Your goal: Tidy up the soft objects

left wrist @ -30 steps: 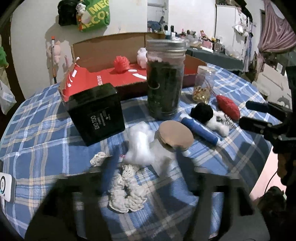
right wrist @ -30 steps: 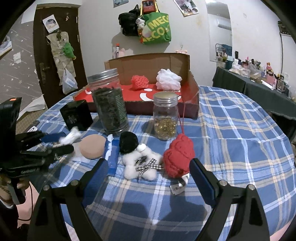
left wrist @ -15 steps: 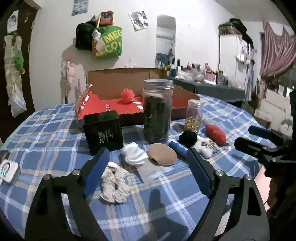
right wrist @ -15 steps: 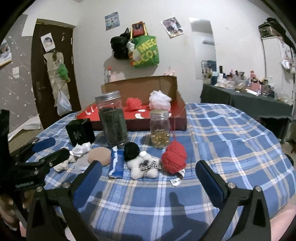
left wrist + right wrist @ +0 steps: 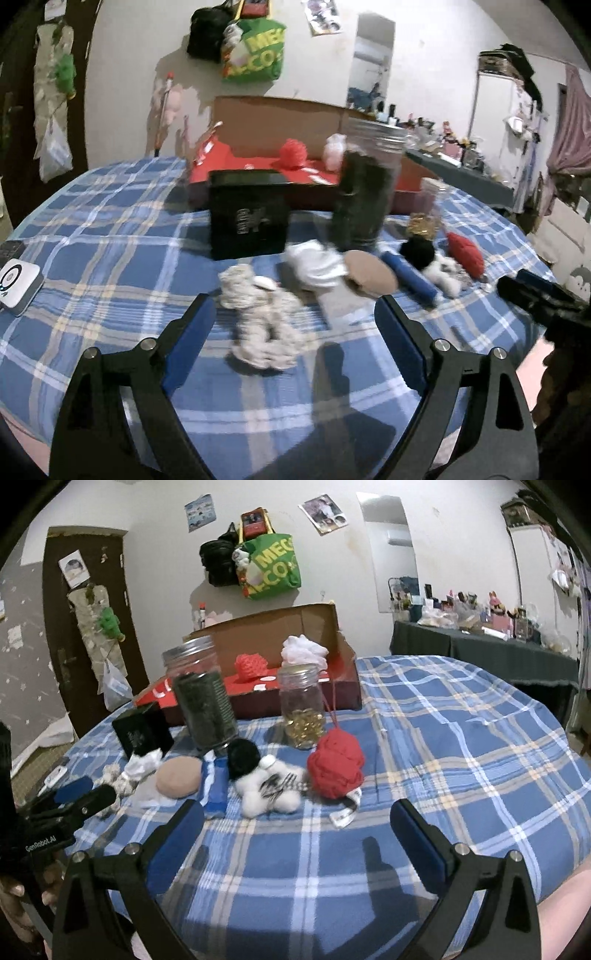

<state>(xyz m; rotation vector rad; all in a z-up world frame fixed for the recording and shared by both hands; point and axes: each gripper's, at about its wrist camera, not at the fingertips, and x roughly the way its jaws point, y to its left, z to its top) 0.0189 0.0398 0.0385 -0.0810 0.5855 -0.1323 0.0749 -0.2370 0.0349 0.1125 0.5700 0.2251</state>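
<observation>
Blue plaid tablecloth (image 5: 110,236) now fills the left wrist view as the left gripper (image 5: 295,314), jaws spread and empty, has swung left to frame the cream knitted piece (image 5: 262,317) at centre, likely its next pick for the red box (image 5: 340,686), while the right gripper (image 5: 297,823) waits open.

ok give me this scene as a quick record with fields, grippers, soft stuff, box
left gripper: open, empty, white rope toy between its fingers
right gripper: open, empty
on cloth: red yarn ball, plush toy, tan sponge
in box: red ball, white puff
hard items: two jars, black box
</observation>
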